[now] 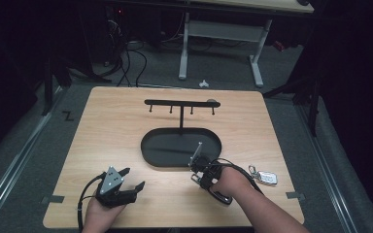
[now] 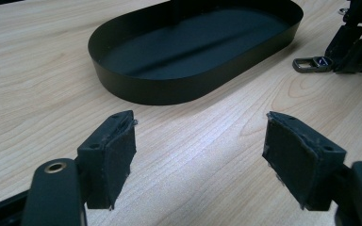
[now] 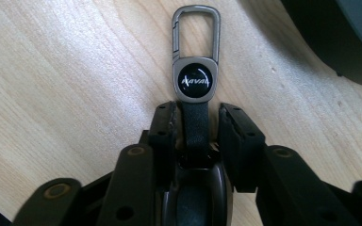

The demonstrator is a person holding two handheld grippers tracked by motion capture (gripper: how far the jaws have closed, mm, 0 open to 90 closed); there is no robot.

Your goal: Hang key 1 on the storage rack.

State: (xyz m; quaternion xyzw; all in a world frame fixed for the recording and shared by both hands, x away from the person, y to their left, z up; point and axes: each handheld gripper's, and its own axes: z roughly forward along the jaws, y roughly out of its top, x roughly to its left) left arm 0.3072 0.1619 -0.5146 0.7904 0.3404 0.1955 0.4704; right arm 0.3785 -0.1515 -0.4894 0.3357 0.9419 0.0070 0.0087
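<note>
**Right gripper around key fob strap beside tray; left gripper released**

Right gripper (image 3: 195,127): its own view looks down the two black jaws onto a key fob with a black leather strap, a round black badge and a grey metal carabiner clip (image 3: 195,70). The strap runs between the jaws; the badge and clip project beyond the fingertips and lie flat on the light wooden table (image 3: 52,94). The left pad sits against the strap. A narrow gap shows at the right pad, so I cannot tell whether the grip is firm. The high view gives none of this detail: there the right gripper (image 1: 199,171) appears as a dark mass at the near rim of the black oval metal tray (image 1: 181,146).

Left gripper (image 2: 200,141): its jaws stand wide apart with bare table between them, released, nothing held. From this view the tray wall (image 2: 169,92) lies ahead of the fingertips, and the grey clip of the fob (image 2: 311,64) shows ahead and to the right, resting on the table at the tip of the other gripper.

High view only: the left gripper (image 1: 133,179) sits to the near left of the tray; a black T-shaped hook rack (image 1: 181,103) rises from the tray's far side; a silver car key with ring (image 1: 264,176) lies just to the right of the right hand (image 1: 230,179).
</note>
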